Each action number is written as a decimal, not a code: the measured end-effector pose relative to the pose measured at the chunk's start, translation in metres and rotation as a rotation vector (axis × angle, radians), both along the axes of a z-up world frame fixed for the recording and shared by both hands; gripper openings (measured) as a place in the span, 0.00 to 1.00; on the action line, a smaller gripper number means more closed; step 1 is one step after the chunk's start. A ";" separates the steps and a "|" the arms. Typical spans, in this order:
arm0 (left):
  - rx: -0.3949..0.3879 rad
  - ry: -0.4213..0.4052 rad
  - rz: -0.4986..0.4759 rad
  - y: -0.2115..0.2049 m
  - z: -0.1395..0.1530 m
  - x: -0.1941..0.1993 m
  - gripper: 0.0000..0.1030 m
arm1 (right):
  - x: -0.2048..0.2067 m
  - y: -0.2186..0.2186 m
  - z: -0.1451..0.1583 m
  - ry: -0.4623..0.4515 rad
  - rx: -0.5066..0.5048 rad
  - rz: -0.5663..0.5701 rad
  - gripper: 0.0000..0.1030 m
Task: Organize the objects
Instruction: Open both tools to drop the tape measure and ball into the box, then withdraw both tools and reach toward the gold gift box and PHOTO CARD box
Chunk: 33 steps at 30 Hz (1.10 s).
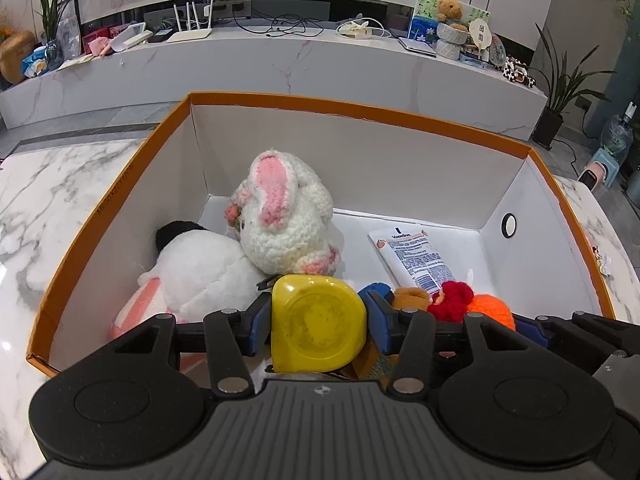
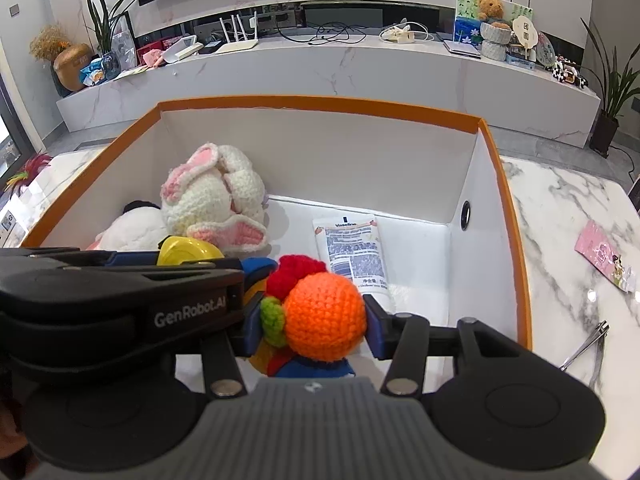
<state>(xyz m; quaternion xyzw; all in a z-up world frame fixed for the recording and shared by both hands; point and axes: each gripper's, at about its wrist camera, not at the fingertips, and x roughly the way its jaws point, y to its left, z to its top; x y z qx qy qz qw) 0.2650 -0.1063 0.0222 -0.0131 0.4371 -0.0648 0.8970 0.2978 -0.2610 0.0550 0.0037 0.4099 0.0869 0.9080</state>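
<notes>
My left gripper point(image 1: 318, 318) is shut on a yellow tape measure point(image 1: 318, 322) and holds it over the near edge of an orange-rimmed white box point(image 1: 360, 114). My right gripper point(image 2: 314, 322) is shut on an orange crochet ball point(image 2: 324, 316) with a green leaf, just right of the left gripper point(image 2: 120, 280). Inside the box lie a crochet white rabbit point(image 1: 282, 218), a white plush point(image 1: 200, 268), a Vaseline tube point(image 1: 416, 256) and a red crochet piece point(image 1: 450, 300). The box floor under the grippers is hidden.
The box point(image 2: 516, 240) stands on a white marble table point(image 2: 568, 208). A pink packet point(image 2: 604, 256) and metal nail clippers point(image 2: 588, 348) lie on the table right of the box. A long marble TV shelf point(image 1: 280, 64) with clutter runs behind.
</notes>
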 end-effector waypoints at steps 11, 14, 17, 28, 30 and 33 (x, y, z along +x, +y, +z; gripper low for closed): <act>-0.006 -0.025 -0.015 -0.009 0.006 -0.005 0.65 | -0.003 0.000 0.002 -0.001 0.005 -0.011 0.65; -0.010 -0.031 -0.017 -0.009 0.009 -0.006 0.65 | -0.005 0.001 0.004 -0.008 0.009 -0.005 0.69; -0.014 -0.039 -0.021 -0.009 0.012 -0.007 0.65 | -0.007 0.002 0.008 -0.022 -0.001 0.003 0.72; -0.021 -0.083 -0.012 -0.006 0.028 -0.019 0.68 | -0.020 0.003 0.024 -0.084 -0.039 0.006 0.80; -0.020 -0.084 -0.015 -0.007 0.030 -0.020 0.68 | -0.023 0.001 0.027 -0.088 -0.034 0.000 0.80; -0.019 -0.086 -0.018 -0.007 0.034 -0.022 0.68 | -0.026 -0.002 0.030 -0.092 -0.040 -0.005 0.81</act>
